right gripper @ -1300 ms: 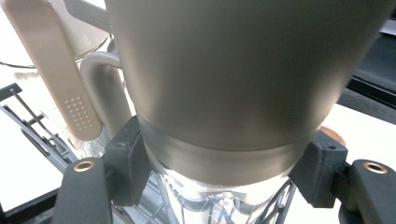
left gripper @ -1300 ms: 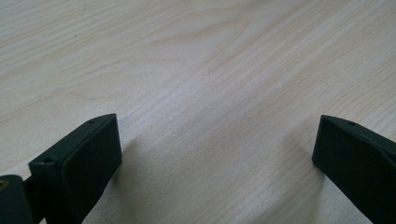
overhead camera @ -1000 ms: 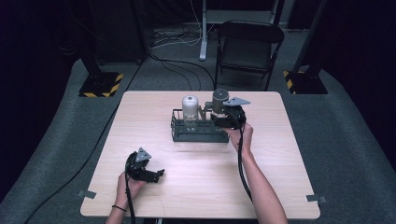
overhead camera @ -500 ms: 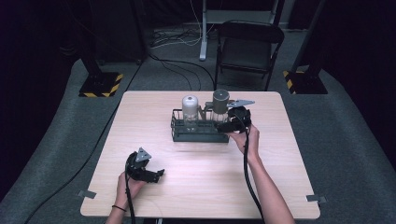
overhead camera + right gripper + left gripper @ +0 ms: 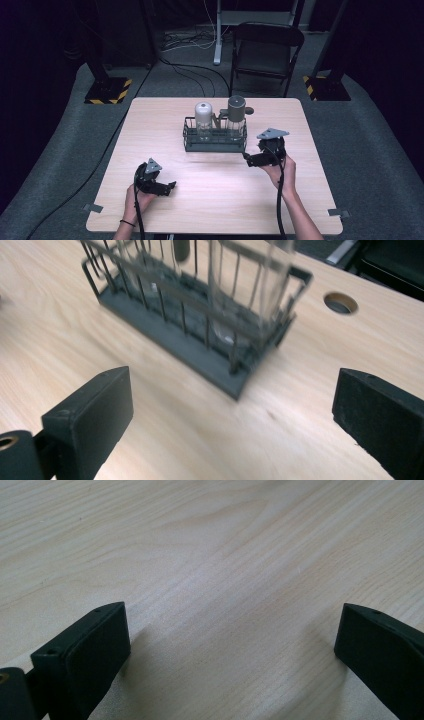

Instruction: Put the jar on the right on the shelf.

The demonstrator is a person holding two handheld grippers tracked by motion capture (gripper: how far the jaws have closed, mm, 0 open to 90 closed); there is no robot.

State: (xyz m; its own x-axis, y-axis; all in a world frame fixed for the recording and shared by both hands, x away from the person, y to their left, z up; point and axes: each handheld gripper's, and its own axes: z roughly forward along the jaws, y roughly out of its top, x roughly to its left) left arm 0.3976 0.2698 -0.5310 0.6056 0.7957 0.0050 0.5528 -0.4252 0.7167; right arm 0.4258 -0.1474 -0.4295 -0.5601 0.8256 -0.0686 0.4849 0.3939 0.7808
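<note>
A dark wire rack [image 5: 215, 144] stands on the wooden table, behind its middle. It holds a white-capped glass jar [image 5: 202, 116] on the left and a grey-capped glass jar [image 5: 236, 111] on the right. My right gripper [image 5: 254, 159] hovers just off the rack's front right corner, apart from it; its jaws have just been opening and stand open with nothing between them. In the right gripper view [image 5: 230, 410] the rack [image 5: 200, 325] and a glass jar [image 5: 240, 295] lie ahead of the jaws. My left gripper [image 5: 166, 187] rests open near the front left, over bare wood [image 5: 230, 640].
A round cable hole [image 5: 340, 302] is cut in the tabletop behind the rack's right end. A folding chair [image 5: 267, 50] stands beyond the table's far edge. Bare tabletop [image 5: 215, 195] lies between the two grippers.
My right gripper has let go of the grey-capped jar at the rack's right end, opened, and drawn back toward the front right. The left gripper has stayed put.
</note>
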